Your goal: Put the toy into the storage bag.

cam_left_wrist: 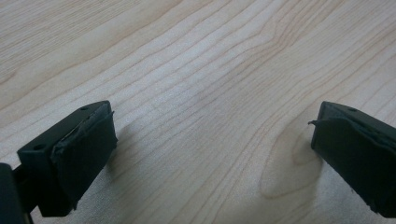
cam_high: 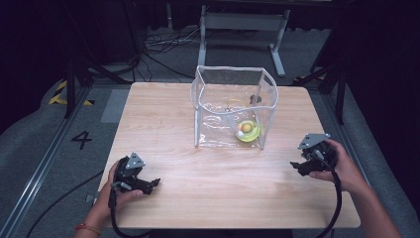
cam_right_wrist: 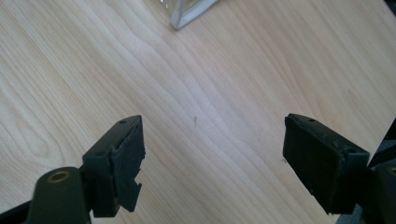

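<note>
A clear plastic bag with grey edging stands open at the middle back of the wooden table. Inside it, at the front right, lie a yellow-green object with a small white ball and an orange piece. My left gripper rests at the table's front left, held in a hand, open with bare wood between its jaws. My right gripper is at the right edge, also open over bare wood. A corner of the bag sits ahead of it.
Beyond the table stand a grey metal frame and loose cables on the floor. A floor rail runs along the left, with a "4" marking beside it. Dark stands flank both sides.
</note>
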### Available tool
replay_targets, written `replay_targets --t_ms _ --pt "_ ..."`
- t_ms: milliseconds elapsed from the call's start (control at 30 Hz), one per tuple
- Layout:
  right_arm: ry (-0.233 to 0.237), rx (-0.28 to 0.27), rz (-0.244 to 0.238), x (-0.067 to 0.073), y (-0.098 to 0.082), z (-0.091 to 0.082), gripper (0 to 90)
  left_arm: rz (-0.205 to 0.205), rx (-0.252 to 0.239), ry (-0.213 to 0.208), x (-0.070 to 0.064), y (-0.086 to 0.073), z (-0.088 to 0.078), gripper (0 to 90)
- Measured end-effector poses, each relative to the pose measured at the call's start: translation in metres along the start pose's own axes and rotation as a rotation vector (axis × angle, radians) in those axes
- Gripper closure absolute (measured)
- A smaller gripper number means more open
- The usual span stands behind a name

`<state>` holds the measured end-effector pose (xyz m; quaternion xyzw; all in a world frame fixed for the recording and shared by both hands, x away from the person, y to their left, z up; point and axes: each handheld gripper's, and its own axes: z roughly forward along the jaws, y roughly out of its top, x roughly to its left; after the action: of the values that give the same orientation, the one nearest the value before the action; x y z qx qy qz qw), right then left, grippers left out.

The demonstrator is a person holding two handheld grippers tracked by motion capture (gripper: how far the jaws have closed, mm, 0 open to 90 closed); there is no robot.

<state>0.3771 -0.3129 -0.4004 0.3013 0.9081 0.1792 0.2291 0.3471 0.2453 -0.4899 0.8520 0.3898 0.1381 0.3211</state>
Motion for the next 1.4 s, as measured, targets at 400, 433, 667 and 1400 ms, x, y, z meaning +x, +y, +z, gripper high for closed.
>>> replay_targets --t_ms 400,433,667,1400 --pt "0.003 -0.075 0.076 0.004 -0.047 0.012 22.2 0.001 0.000 0.000 0.000 0.000 0.000 0.4" --pt "0.008 -0.081 0.081 0.004 -0.050 0.012 22.3 0.001 0.001 0.000 0.000 0.000 0.000 0.4" --pt "0.010 -0.146 0.141 0.008 -0.076 0.017 21.3 0.000 0.000 -0.001 0.000 0.000 0.000 0.4" --pt "0.049 -0.261 0.461 0.008 -0.142 0.031 18.5 -0.004 0.001 0.008 -0.001 0.000 0.000 0.4"
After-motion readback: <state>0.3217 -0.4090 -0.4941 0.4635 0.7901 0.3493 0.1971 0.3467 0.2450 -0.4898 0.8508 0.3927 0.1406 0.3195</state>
